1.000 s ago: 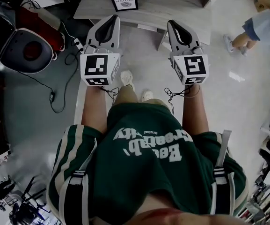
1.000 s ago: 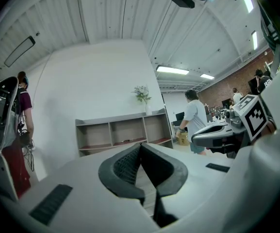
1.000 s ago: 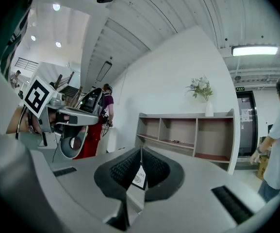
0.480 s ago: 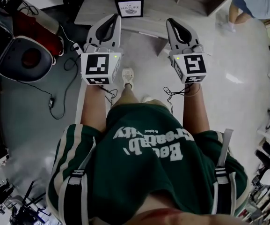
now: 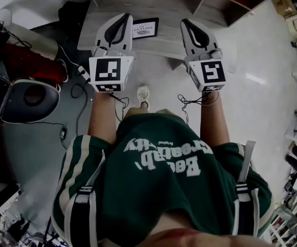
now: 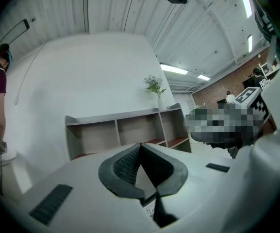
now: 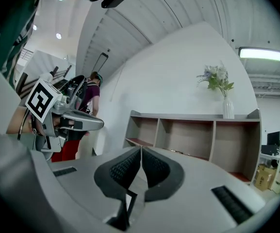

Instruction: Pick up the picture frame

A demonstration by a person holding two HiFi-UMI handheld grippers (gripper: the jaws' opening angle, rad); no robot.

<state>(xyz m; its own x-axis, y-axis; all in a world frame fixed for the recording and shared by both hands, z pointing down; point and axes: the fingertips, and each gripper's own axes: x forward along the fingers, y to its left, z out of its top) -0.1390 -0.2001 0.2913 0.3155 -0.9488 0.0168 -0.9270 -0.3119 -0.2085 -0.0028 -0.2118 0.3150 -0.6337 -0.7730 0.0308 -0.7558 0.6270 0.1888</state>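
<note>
Clearly nothing is lifted yet: the picture frame (image 5: 145, 27) sits on the table (image 5: 175, 8) between the left gripper (image 5: 123, 16) and right gripper (image 5: 186, 22), both closed and empty.

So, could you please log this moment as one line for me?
phase: pre-grasp | picture frame: on table, untouched | left gripper: shut, empty | right gripper: shut, empty

Your left tongs (image 5: 123, 17) and right tongs (image 5: 185, 22) are smooth, matt, pale-grey plastic. Their pads (image 6: 126, 165) are dark, finely ribbed and look rubbery. The tabletop (image 5: 169, 9) shows pale, matt wood grain. The picture frame (image 5: 145, 27) has a dark matt border around white printed paper. The floor (image 5: 261, 102) is pale and glossy.
</note>
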